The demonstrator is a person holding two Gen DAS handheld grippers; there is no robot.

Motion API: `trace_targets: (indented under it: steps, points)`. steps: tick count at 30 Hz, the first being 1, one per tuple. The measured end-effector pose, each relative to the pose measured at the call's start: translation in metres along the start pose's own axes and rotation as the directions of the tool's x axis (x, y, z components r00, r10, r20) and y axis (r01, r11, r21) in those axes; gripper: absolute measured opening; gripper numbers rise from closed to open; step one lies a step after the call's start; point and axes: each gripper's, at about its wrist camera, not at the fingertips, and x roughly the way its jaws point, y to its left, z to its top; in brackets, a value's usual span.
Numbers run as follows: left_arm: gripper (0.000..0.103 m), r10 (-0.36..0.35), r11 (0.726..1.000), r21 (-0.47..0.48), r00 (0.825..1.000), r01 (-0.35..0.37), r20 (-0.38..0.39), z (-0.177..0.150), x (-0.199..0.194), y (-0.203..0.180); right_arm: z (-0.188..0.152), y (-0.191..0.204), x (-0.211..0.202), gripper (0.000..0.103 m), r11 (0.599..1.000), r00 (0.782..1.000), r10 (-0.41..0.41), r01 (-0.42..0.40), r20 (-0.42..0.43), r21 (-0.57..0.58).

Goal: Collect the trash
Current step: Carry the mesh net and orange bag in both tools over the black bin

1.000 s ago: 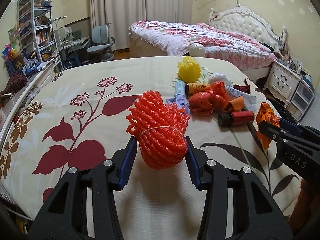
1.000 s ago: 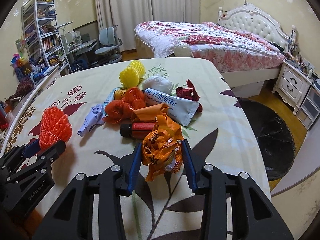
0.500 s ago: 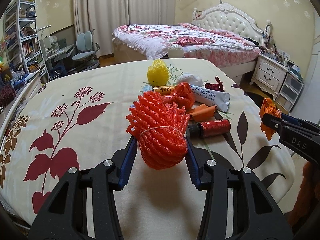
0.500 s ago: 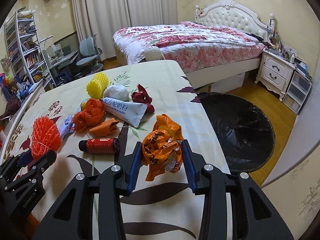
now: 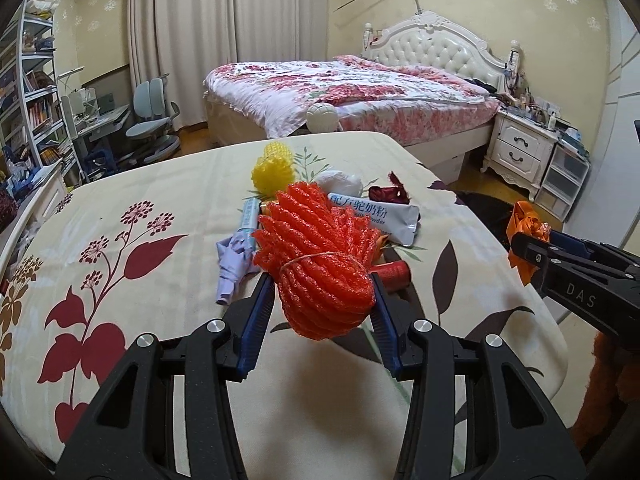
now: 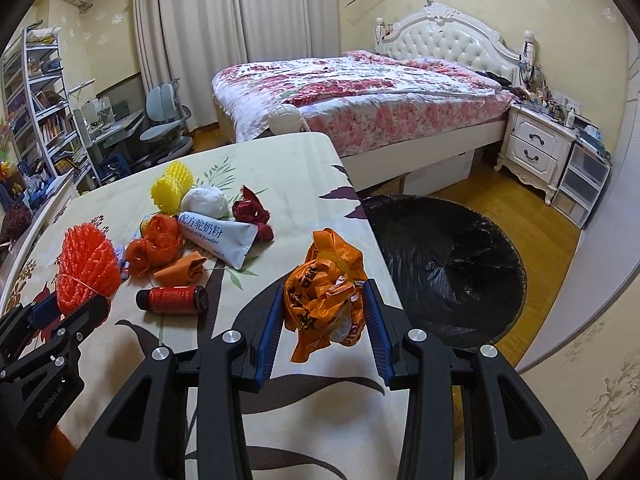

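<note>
My left gripper (image 5: 322, 294) is shut on a red foam fruit net (image 5: 320, 256) and holds it above the table; it also shows in the right wrist view (image 6: 86, 264). My right gripper (image 6: 324, 312) is shut on a crumpled orange plastic bag (image 6: 326, 292), held above the table's right edge. A black-lined trash bin (image 6: 444, 264) stands open on the floor right of the table. On the table lie a yellow foam net (image 6: 172, 186), a white wad (image 6: 204, 202), a milk powder pouch (image 6: 218, 238), a dark red wrapper (image 6: 250, 212), a red bottle (image 6: 172, 300) and orange wrappers (image 6: 156, 244).
The table (image 6: 280, 184) has a cream cloth with a leaf print. A bed (image 6: 360, 92) stands beyond it, a white nightstand (image 6: 538, 148) at the right, shelves (image 6: 36, 112) and a desk chair (image 6: 164, 120) at the left.
Both grippers have swung to the right with their loads still held. The trash bin has come into full view of the right wrist camera, close to the orange bag.
</note>
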Motion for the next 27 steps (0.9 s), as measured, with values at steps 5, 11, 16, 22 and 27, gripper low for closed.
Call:
trace_targets:
  steps: [5,11,16,22,27]
  points:
    - [0.046,-0.039,0.999,0.03,0.999,0.039,0.011,0.01,0.007,-0.025,0.006,-0.024,-0.001,0.04,0.999,0.999,-0.038,0.038,0.012,0.02]
    - [0.046,-0.094,0.993,0.077,0.995,0.092,0.024,0.026,0.022,-0.066,0.017,-0.057,0.003,0.04,0.995,0.996,-0.085,0.084,0.026,0.061]
    - [0.046,-0.135,0.986,0.105,0.991,0.133,0.016,0.039,0.041,-0.099,0.025,-0.084,0.014,0.04,0.989,0.993,-0.115,0.112,0.023,0.099]
    - [0.046,-0.155,0.978,0.138,0.988,0.154,-0.004,0.051,0.069,-0.132,0.03,-0.108,0.031,0.04,0.984,0.991,-0.135,0.134,0.006,0.119]
    - [0.046,-0.162,0.973,0.163,0.987,0.163,-0.023,0.058,0.09,-0.151,0.033,-0.124,0.047,0.04,0.98,0.99,-0.138,0.138,-0.012,0.142]
